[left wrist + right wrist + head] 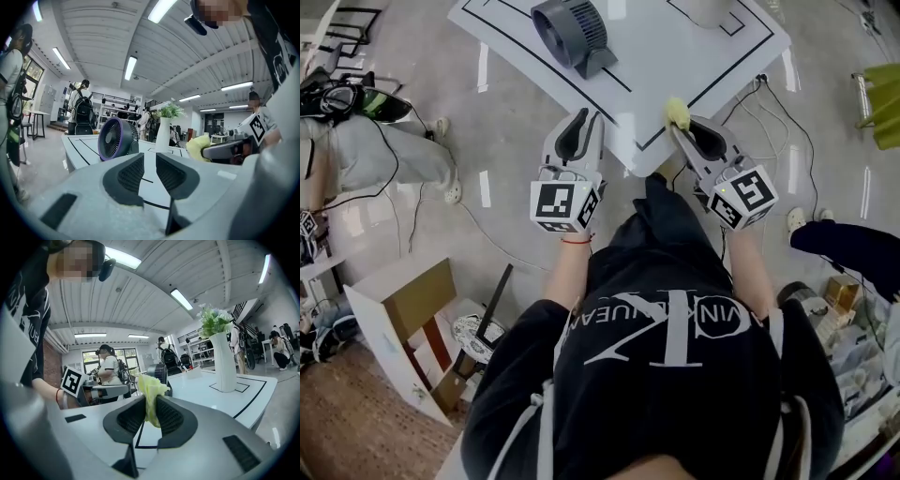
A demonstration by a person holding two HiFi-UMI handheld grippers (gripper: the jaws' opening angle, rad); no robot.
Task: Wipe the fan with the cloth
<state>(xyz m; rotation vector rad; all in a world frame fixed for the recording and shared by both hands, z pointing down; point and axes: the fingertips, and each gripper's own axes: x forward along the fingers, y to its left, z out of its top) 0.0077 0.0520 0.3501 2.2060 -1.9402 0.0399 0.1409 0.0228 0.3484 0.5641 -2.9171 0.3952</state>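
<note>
White black-lined table [675, 56] holds fan [572, 28]; glossy grey floor [511, 122].

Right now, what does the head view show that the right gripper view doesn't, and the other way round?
Only the head view shows the floor, with a cardboard box and cables lying on it.

Only the right gripper view shows the ceiling lights and the flowers. It also shows the right gripper up close, with its jaws closed on the yellow cloth.

Both views show the fan, the cloth, the white table and the left gripper.
</note>
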